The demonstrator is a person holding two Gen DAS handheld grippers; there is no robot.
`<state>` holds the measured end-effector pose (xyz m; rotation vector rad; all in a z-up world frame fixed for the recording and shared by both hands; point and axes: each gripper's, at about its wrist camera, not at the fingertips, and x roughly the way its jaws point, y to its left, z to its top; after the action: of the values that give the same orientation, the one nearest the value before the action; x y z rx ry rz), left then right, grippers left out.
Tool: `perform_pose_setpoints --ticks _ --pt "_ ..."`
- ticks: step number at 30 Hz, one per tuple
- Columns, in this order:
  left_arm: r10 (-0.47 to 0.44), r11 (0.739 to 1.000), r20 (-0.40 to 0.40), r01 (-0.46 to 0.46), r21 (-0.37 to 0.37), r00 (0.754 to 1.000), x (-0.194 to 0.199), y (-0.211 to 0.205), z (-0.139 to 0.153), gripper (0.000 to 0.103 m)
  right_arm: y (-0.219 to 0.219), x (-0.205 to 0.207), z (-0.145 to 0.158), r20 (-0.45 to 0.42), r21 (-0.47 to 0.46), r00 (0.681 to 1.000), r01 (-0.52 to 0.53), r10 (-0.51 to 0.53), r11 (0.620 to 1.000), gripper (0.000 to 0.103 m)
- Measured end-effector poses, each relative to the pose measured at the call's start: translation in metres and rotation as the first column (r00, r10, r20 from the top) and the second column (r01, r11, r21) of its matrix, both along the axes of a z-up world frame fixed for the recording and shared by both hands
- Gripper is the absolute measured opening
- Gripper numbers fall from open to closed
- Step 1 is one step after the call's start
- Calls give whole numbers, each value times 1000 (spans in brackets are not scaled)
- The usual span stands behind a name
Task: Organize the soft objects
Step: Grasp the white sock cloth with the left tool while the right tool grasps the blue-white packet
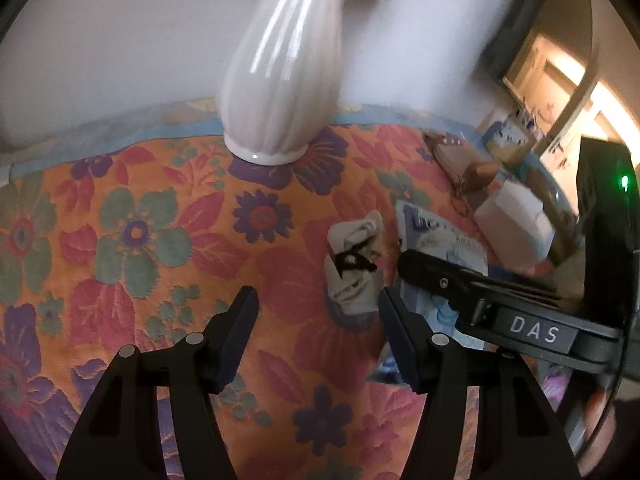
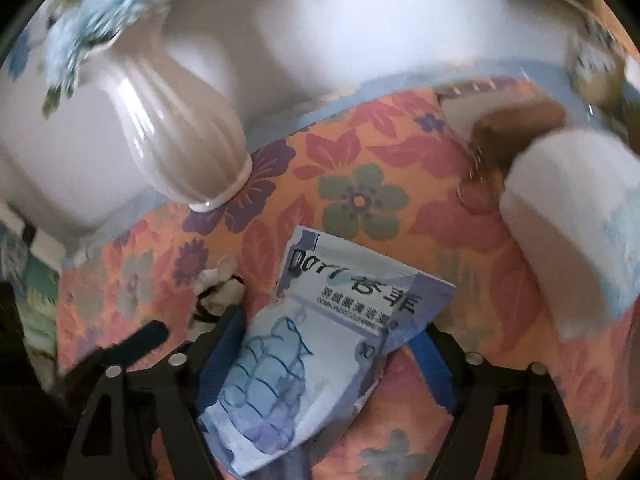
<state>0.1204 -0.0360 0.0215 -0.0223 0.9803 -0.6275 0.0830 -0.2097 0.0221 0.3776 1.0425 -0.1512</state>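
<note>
A: Left wrist view: the left gripper [image 1: 318,304] hangs with jaws apart and empty over the cloth [image 1: 120,240]; the crumpled rag [image 1: 354,258] lies just ahead, by the right fingertip.

B: Probably lining up on it. And the right wrist view?

A: The right gripper [image 2: 334,330] straddles the pouch [image 2: 320,344], jaws wide; whether the pads press it, I cannot tell. The vase [image 2: 176,132] stands behind.

Both my views are dim and soft, bent hard by the fisheye, with black corners. Warm light glows from a doorway [image 1: 560,76] far right in my left view. Streaks of glare run down the white vase [image 1: 280,68]. My right view smears the flowers [image 2: 108,8] and the white block [image 2: 572,220]; my tongs stay dark.
</note>
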Motion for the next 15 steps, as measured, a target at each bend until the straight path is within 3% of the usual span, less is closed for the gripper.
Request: perform_pose_setpoints --ticks 5,10,13,14,15 --pt "-60 995 27 58 80 998 -11 -21 0 59 -11 -8 2 -23 -15 989 -145 145 989 63" --pt "-55 995 -2 55 86 998 -2 -32 0 59 -22 -29 5 -65 9 925 -375 375 927 64" --pt "-27 996 -6 28 79 1000 9 -40 -1 58 -30 -39 6 -43 58 917 -395 397 917 69" --pt "-20 997 -1 20 78 1000 11 -43 -1 52 -32 -42 5 -40 84 923 -379 383 922 76" --pt "-14 996 7 13 88 1000 12 -45 -2 29 -34 -45 6 -38 115 929 -362 369 925 80"
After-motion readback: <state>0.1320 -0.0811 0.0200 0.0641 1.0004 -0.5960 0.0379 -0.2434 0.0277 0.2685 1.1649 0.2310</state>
